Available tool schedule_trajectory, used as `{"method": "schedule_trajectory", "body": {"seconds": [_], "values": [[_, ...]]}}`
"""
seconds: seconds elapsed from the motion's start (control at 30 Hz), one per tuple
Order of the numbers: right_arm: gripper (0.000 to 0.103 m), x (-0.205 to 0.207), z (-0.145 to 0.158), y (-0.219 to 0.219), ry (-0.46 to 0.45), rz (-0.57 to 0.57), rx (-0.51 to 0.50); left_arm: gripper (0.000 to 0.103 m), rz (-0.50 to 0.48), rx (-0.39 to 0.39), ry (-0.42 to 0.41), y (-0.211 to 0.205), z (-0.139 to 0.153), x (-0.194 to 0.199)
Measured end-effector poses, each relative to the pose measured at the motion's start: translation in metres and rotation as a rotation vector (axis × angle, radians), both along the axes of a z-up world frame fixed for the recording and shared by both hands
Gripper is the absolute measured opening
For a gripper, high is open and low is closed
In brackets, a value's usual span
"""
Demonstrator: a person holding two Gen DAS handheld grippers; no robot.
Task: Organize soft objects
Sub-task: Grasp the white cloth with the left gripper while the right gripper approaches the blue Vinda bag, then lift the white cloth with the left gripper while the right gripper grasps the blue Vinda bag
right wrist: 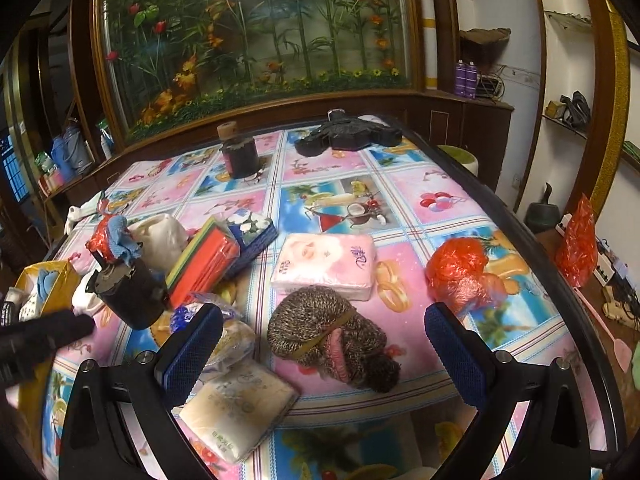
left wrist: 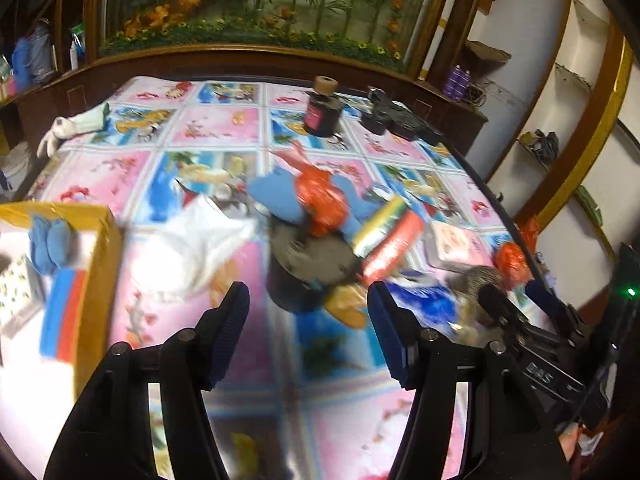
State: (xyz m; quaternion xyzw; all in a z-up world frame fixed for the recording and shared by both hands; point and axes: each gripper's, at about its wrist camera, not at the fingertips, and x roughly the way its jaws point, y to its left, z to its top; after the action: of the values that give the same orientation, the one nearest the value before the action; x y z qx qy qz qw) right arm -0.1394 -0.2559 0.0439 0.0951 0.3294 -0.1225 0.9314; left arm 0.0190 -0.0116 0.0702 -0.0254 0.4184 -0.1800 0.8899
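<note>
Right wrist: knitted hat [right wrist: 332,336] between open jaws, on tablecloth [right wrist: 440,216]

The tablecloth [right wrist: 404,216] is a grid of pink and blue squares printed with balloons, palm trees, drinks and rings. The soft tissue pack [right wrist: 325,266] is pale pink with a white face motif. The knitted bundle [right wrist: 320,330] is brown-and-cream speckled, with a pink lining and an olive band. The crumpled plastic bag [right wrist: 456,270] is orange-red. The stacked sponges [right wrist: 204,262] show orange, yellow and green layers. The cardboard box [left wrist: 102,248] is yellow; the soft cloth [left wrist: 48,246] in it is blue. The cylindrical jar [right wrist: 240,158] is black with a tan cap. Both grippers' pads [right wrist: 192,350] are blue on black fingers.
</note>
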Motion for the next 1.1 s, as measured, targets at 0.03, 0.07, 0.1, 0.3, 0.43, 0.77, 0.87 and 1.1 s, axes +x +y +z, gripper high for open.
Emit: {"method": "schedule_trajectory", "body": {"seconds": [0.03,0.07,0.1,0.3,0.43,0.77,0.87,1.1], "values": [[0.102,0.001,0.0,0.001,0.003,0.005,-0.002,0.06,0.003,0.008,0.002,0.001,-0.001,0.004],[0.102,0.002,0.0,0.001,0.004,0.009,-0.006,0.06,0.01,0.001,0.002,0.004,0.0,0.006],[0.102,0.002,0.0,0.001,0.004,0.008,-0.009,0.06,0.02,-0.008,0.001,0.007,0.001,0.008],[0.102,0.003,-0.004,-0.005,0.014,-0.004,0.022,0.063,0.127,-0.109,0.052,0.036,0.014,0.061],[0.102,0.002,-0.003,-0.007,0.01,-0.006,0.025,0.063,0.196,-0.186,0.092,0.058,0.014,0.109],[0.102,0.007,-0.006,-0.005,0.024,-0.003,0.013,0.063,0.168,-0.002,0.193,0.059,-0.034,0.12],[0.102,0.006,-0.005,-0.006,0.018,-0.007,0.011,0.061,0.1,0.131,0.204,0.04,-0.05,0.11],[0.102,-0.001,-0.003,-0.014,-0.014,-0.033,0.042,0.021,0.034,0.192,0.203,0.042,-0.048,0.064]]}}
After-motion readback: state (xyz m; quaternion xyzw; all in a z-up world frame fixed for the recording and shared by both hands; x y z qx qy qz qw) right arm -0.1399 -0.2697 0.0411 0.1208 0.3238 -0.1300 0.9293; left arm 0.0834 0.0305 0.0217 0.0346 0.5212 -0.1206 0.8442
